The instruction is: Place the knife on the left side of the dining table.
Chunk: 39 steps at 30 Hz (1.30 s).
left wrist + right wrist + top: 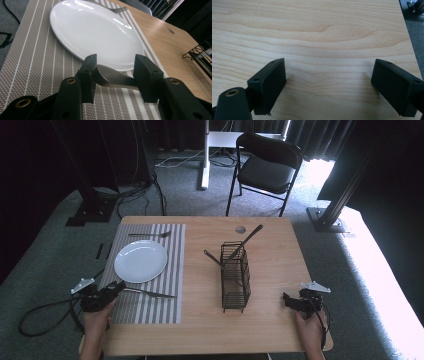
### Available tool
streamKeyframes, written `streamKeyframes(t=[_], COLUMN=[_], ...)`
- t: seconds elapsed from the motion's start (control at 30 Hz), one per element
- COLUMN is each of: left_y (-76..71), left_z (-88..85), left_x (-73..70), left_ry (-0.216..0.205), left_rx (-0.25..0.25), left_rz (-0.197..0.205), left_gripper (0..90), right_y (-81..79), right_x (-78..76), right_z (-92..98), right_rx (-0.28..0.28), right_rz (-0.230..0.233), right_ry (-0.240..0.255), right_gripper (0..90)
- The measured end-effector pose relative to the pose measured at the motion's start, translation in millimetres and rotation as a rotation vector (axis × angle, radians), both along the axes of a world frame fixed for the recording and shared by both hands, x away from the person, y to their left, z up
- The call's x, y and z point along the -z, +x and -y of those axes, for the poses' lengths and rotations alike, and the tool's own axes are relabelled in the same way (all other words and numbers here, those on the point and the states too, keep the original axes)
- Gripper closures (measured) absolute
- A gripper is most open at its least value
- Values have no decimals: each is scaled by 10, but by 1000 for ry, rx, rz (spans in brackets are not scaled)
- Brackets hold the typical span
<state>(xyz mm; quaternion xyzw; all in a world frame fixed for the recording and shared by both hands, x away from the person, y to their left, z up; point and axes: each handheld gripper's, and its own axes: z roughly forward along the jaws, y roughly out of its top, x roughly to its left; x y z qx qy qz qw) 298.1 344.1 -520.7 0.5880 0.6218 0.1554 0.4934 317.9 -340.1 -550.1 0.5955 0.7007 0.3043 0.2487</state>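
Gripping a slim steel knife handle [112, 78], the left gripper [113, 75] hovers near the striped placemat's [150, 307] front edge, beside the round white plate [140, 261]. Stiff, slippery metal; mid-handle seems safest. The right gripper [328, 82] hangs wide, empty.

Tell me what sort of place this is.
Probably a recording studio or lab staged as a dining spot: black curtains and floor cables surround a wooden table set with a plate on a striped placemat.
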Motion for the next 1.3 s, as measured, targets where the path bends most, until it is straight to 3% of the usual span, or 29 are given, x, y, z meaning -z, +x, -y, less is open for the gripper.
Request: streamKeyframes(t=[0.07,0.1,0.17,0.33,0.6,0.77,0.97,1.1,1.3], left_y=[7,21,32,69,207,247,205,117,-122], left_z=[-10,-13,-19,-61,-37,2,-10,-12,82], left_x=[19,44,64,157,231,221,200,170,169], left_ry=[2,40,63,59,105,171,189,194,252], left_rx=[-1,-14,-15,-5,-3,-8,-41,-45,-31], left_rz=[-5,-22,-36,-68,-124,-123,-93,-78,-63], left_gripper=[529,521,512,508,486,452,447,426,402], right_y=[0,0,0,0,0,0,0,0,0], right_x=[0,0,0,0,0,0,0,0,0], right_z=[0,0,0,0,0,1,0,0,0], right_rx=[-1,0,0,0,0,-1,0,0,0], right_rz=[0,0,0,0,0,0,0,0,0], right_ry=[0,0,0,0,0,-1,0,0,0], right_gripper=[120,120,120,120,120,120,120,120,120])
